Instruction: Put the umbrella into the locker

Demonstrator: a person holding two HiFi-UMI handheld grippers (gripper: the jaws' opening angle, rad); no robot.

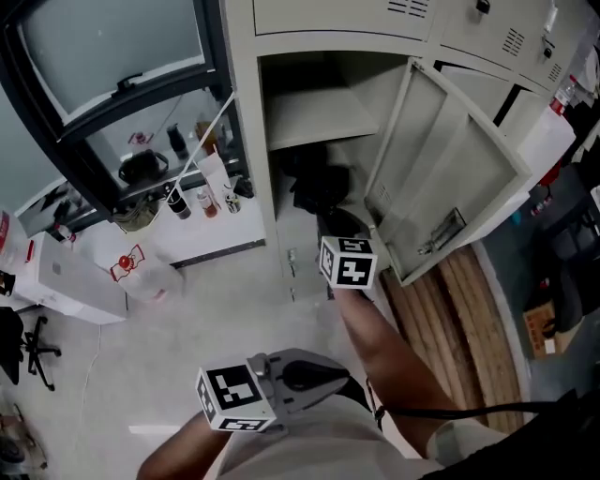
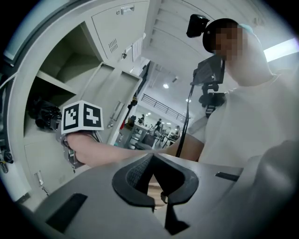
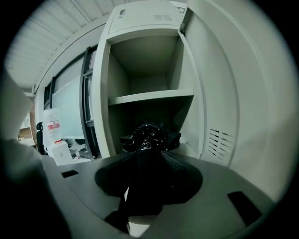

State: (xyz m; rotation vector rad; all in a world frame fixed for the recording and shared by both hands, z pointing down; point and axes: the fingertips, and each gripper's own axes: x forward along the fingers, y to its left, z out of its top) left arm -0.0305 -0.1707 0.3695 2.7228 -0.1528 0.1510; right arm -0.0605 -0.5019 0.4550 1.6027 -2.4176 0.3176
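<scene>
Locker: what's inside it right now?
A shelf with nothing visible above it. Below it, the black umbrella, gripped by the right gripper, reaches in. The umbrella hides that lower compartment's back and floor.

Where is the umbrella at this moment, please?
Centre of the right gripper view: the umbrella is clamped in the jaws of the right gripper, its far end in the locker beneath the shelf.

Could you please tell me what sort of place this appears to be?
Probably a locker area in an office or lab: a bank of beige metal lockers, one door open, and a windowsill crowded with bottles.
</scene>
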